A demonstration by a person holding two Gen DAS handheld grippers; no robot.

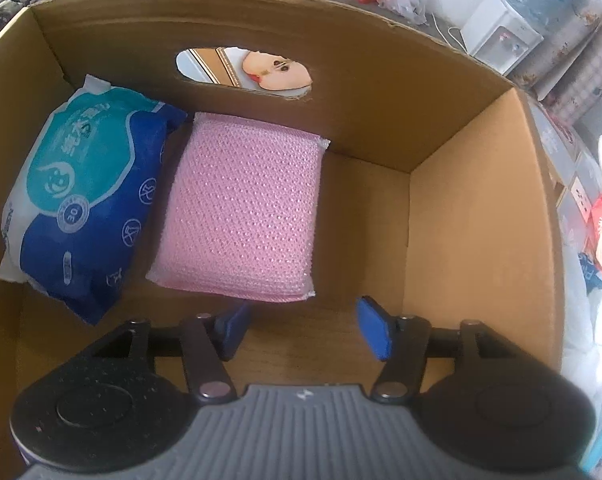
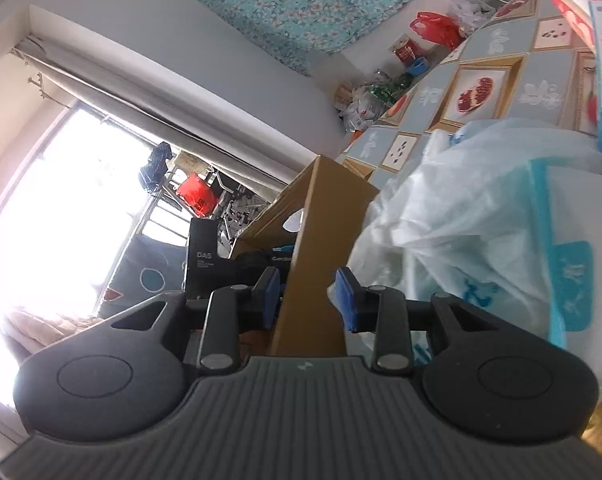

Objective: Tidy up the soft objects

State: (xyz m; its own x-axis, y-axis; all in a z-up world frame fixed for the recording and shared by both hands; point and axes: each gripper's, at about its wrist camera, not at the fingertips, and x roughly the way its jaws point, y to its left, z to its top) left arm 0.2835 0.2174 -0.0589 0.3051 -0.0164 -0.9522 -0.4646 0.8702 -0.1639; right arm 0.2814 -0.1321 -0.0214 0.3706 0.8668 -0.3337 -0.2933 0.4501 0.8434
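I look down into a brown cardboard box. On its floor a pink mesh sponge lies flat, and a blue and teal pack of wet wipes leans beside it on the left. My left gripper hangs inside the box just short of the sponge's near edge, open, with nothing between its blue pads. In the right wrist view the same box stands close ahead. My right gripper is open and holds nothing, and the box's wall shows in the gap between its fingers.
To the right of the box lie a crumpled white plastic bag and a pack of cotton swabs on a patterned tablecloth. A red bag and other clutter sit at the far end. A bright window is on the left.
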